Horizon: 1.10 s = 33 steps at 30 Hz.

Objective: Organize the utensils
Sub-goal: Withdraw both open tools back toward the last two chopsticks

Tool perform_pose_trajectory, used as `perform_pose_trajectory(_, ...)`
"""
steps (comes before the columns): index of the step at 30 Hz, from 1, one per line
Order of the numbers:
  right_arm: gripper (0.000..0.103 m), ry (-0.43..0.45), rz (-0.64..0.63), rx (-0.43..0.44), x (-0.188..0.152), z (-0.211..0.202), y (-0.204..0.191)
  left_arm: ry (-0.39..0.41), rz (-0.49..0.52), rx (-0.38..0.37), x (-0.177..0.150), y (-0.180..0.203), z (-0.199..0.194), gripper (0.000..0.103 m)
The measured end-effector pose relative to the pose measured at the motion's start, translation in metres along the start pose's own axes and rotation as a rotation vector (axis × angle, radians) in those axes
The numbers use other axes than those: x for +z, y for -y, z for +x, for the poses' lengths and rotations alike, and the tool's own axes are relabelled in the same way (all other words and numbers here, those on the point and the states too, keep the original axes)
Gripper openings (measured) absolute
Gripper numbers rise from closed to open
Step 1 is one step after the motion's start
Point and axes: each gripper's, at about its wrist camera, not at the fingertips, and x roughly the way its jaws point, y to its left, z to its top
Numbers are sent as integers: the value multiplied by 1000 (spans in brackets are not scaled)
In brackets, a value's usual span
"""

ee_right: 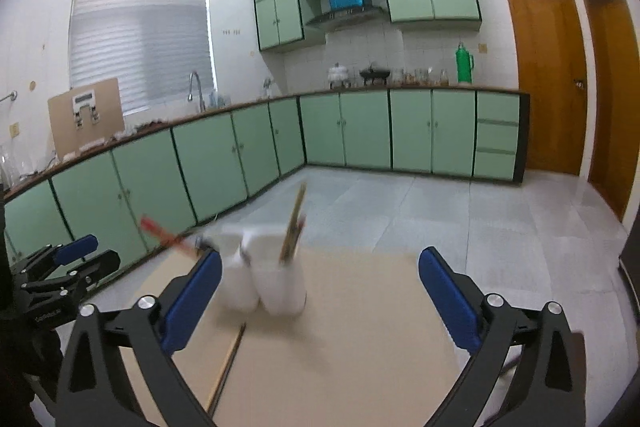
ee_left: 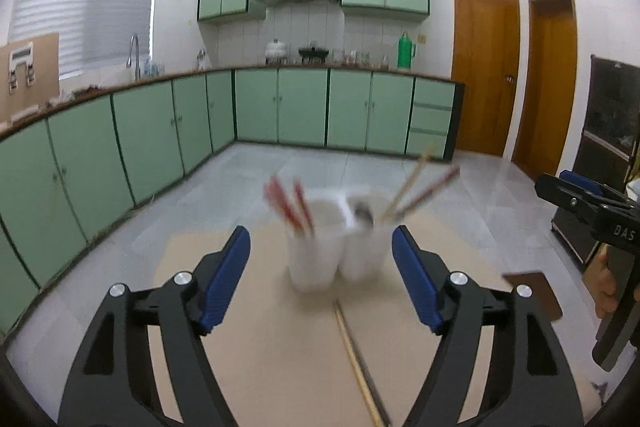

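White twin cups (ee_left: 336, 247) (blurred) stand on our tan board (ee_left: 280, 367), holding red chopsticks (ee_left: 286, 203); one pale chopstick (ee_left: 356, 359) lies before them. Left gripper (ee_left: 320, 279) and right gripper (ee_right: 320, 295) gape wide, holding nothing.

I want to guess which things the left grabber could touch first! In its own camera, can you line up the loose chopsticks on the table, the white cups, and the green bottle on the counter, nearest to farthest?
1. Loose chopsticks: on the table, lying between the left gripper's open fingers.
2. White cups: straight ahead, farther along the table.
3. Green bottle: far off on the back counter, to the right.
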Motion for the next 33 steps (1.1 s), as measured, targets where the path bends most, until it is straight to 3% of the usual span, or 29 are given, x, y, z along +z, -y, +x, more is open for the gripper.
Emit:
perform_pose_trajectory(6,97,-127,16,-3,-63,-5,-8,-125,-28,24,-64,-10,-5,73)
perform_pose_trajectory(14,97,-250,4,11,-118,6,-32,-253,-12,57,-124,-14,3,73)
perform_pose_trajectory(26,96,-398,-57,50,-169,20,-75,-361,-6,87,-155,-19,10,73)
perform_pose_trajectory(33,87,-460,-102,45,-181,27,-96,-383,-38,93,-160,-26,11,74)
